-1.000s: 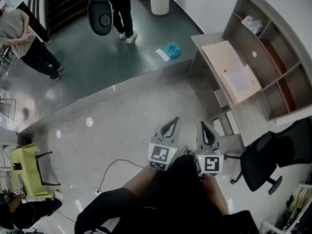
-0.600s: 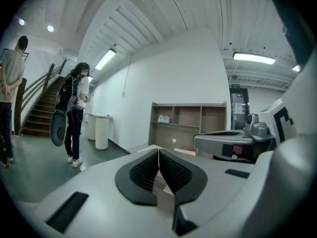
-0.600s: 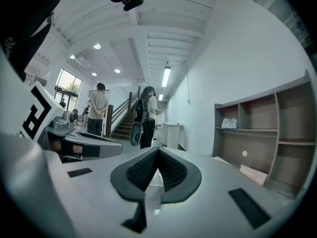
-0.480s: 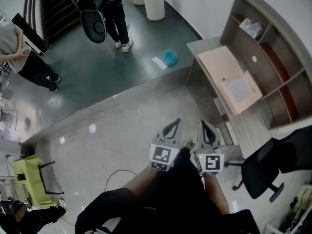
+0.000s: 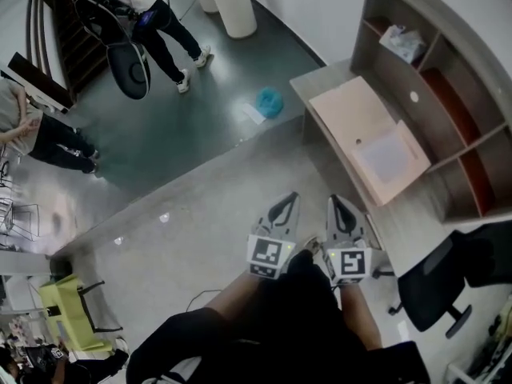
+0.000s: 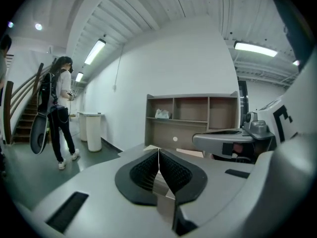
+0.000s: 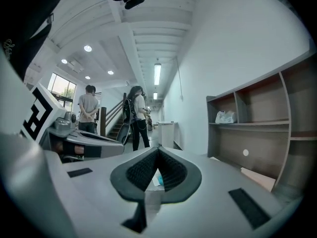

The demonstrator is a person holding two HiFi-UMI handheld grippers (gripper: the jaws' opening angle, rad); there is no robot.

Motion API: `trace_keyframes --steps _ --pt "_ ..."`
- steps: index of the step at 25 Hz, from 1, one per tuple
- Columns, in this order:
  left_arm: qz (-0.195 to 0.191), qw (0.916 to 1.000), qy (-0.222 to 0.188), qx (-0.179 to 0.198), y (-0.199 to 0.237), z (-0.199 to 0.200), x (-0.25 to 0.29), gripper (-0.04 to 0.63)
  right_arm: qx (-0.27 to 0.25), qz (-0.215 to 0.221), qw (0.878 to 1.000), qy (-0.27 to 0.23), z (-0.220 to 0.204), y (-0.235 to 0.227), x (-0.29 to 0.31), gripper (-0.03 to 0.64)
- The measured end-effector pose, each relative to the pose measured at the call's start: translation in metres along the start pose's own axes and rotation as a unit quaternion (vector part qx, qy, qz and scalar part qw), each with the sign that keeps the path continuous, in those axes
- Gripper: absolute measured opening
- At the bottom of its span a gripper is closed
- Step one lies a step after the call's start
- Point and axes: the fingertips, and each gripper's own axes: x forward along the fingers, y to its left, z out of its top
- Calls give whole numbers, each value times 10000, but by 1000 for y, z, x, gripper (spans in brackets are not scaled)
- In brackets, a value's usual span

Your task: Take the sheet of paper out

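A grey desk [image 5: 416, 214] with a shelf hutch stands at the right of the head view. On it lies a large pinkish board [image 5: 352, 126] with a white sheet of paper [image 5: 386, 155] on its near end. My left gripper [image 5: 282, 207] and right gripper [image 5: 338, 210] are held side by side in front of my body, both shut and empty, pointing toward the desk and still apart from it. In the left gripper view the shut jaws sit before the hutch [image 6: 190, 114]. The right gripper view shows its jaws shut, the shelves [image 7: 257, 118] at right.
A black office chair [image 5: 436, 282] stands at the desk's near right. A white bag [image 5: 402, 42] lies on a hutch shelf. A teal cloth [image 5: 269, 100] and a paper scrap lie on the dark floor. Two people [image 5: 148, 22] stand far left by stairs; a white bin [image 5: 232, 5] stands by the wall.
Both grippers and I have moved across the floor toward the desk, which now sits larger and nearer in the head view. The jaws stayed shut.
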Motion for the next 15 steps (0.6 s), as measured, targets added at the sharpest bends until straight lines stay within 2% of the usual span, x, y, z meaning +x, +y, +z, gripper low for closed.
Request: trace_keyframes --steps 7,15 --pt "-157 9994 285 154 -16 4 61 46 184 109 9997 135 -9 -49 19 17" --pt "-427 9976 422 348 -48 9 108 46 325 -164 9993 110 -15 -115 21 17"
